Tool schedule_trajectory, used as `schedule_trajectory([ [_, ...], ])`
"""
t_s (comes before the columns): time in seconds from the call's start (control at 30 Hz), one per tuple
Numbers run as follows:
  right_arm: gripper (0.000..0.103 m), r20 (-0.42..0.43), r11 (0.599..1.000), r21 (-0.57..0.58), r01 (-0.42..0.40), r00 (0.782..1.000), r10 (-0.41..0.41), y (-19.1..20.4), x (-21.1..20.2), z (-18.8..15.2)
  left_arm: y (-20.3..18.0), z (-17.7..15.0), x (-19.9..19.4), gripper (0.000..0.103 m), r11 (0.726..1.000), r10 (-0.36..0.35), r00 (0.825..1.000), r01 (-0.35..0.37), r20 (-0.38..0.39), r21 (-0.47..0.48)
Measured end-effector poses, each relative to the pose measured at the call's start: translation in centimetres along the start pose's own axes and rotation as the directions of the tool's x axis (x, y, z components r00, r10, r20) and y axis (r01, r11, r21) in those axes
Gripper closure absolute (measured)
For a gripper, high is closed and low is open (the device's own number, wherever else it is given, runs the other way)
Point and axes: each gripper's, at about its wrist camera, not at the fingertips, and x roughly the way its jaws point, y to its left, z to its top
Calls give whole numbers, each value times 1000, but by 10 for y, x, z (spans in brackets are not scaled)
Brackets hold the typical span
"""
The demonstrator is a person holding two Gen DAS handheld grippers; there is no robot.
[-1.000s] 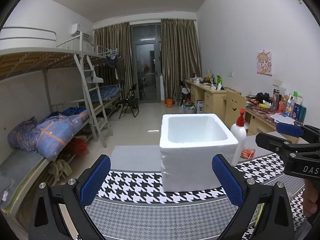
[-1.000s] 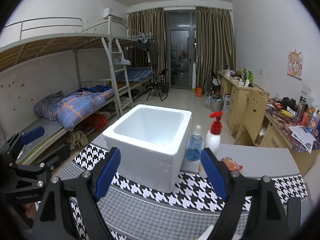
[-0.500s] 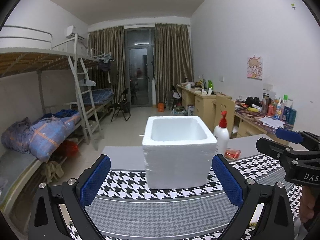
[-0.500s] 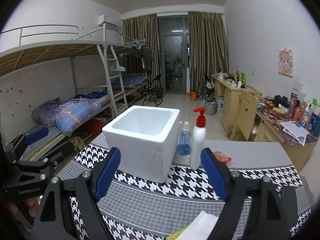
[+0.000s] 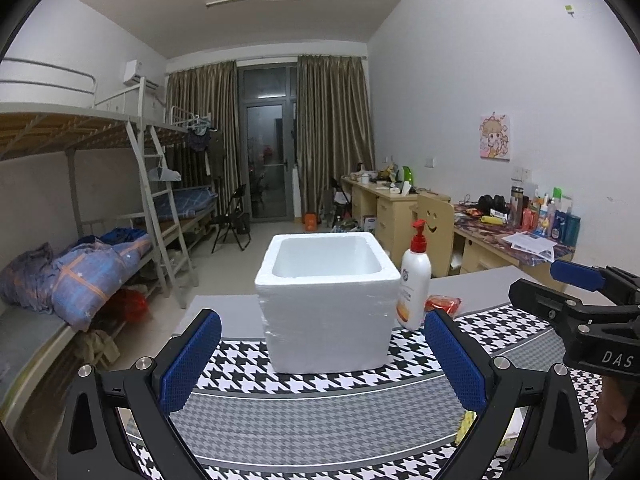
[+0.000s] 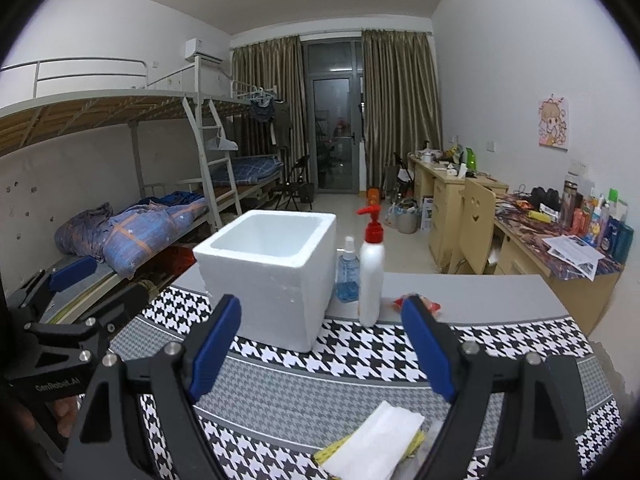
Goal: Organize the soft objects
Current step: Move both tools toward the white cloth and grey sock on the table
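Here, open white foam box (image 5: 326, 308), nothing visible inside, on houndstooth cloth (image 5: 320, 380)

Pump bottle (image 6: 371, 280) beside spray bottle (image 6: 347, 276)

Both the left gripper (image 5: 322, 360) and the right gripper (image 6: 320, 350) have black angular frames with silver screws and blue textured pads on their fingers (image 5: 192, 360), one side lettered "DAS", the other "GenRobot.AI", in white.

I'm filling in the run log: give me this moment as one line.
stage: approach | left gripper: open, empty | right gripper: open, empty | foam box: empty, on mat | cloth: untouched
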Motion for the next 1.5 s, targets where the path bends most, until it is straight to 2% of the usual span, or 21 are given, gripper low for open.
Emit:
schedule_trajectory([
  [0.53, 17, -5, 997, 38, 67, 998, -66, -24, -17, -30, -27, -19, 0, 1, 997, -82, 997, 82, -6, 6],
  [1.0, 17, -9, 988, 75, 135, 991, -135, -36, -31, -50, -39, -30, 4, 1, 992, -126, 992, 125, -27, -19],
  [1.5, 17, -30, 973, 90, 212, 977, -210, -57, -39, -66, -70, -43, 10, 1, 976, -218, 973, 220, -73, 9],
])
